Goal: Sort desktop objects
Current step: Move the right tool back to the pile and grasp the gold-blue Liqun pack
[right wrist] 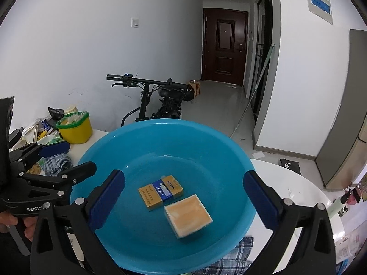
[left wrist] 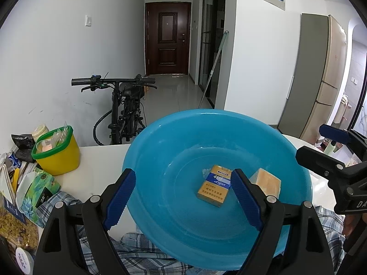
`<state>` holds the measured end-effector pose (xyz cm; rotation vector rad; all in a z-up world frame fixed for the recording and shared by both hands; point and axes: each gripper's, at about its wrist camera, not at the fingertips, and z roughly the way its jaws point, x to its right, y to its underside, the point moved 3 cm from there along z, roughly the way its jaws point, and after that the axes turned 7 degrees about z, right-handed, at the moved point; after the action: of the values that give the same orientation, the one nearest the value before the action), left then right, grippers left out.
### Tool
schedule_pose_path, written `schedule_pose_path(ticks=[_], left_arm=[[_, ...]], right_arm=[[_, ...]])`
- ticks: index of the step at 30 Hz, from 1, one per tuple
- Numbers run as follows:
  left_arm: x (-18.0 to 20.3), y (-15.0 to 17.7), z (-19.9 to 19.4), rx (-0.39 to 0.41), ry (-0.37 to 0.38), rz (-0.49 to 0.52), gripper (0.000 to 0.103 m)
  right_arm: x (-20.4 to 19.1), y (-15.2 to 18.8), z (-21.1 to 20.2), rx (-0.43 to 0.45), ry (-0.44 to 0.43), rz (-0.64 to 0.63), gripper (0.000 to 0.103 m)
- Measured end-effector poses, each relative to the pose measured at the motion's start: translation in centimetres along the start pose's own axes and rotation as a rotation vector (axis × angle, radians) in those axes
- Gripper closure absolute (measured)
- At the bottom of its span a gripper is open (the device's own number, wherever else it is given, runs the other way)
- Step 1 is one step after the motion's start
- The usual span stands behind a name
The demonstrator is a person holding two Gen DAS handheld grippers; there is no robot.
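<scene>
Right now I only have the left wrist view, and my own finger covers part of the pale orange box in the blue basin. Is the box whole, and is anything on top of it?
Observer: In the right wrist view the pale orange box is whole. It lies flat in the blue basin with nothing on it.
Operator: Is the right gripper holding anything?
Observer: No. The right gripper is open and empty, and the box and the cigarette pack show between its fingers.
Operator: Anything on the floor that I can't see?
Observer: A black item lies near the tall grey fridge.
</scene>
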<state>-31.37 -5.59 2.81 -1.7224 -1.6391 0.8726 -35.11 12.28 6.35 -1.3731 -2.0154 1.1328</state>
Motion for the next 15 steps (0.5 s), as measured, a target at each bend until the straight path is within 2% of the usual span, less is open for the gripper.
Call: schedule_pose_path(ticks=[6, 10, 12, 15], left_arm=[[-0.1, -0.4, -0.8, 0.013, -0.003, -0.006, 0.016], [0.0, -0.8, -2.1, 0.043, 0.008, 0.004, 0.016], [0.0, -1.1, -2.8, 0.061, 0.008, 0.002, 0.016], [0.3, -1.3, -3.8, 0.078, 0.022, 0.013, 0.016]], right_arm=[[-0.6, -0.4, -1.2, 0.013, -0.004, -0.018, 0.0], [-1.7, -0.6, -3.8, 0.071, -0.008, -0.022, 0.0], [-2.2, -0.1, -5.0, 0.063, -0.014, -0.043, 0.0], [-2.7, 1.0, -7.1, 0.051, 0.055, -0.103, 0.0]])
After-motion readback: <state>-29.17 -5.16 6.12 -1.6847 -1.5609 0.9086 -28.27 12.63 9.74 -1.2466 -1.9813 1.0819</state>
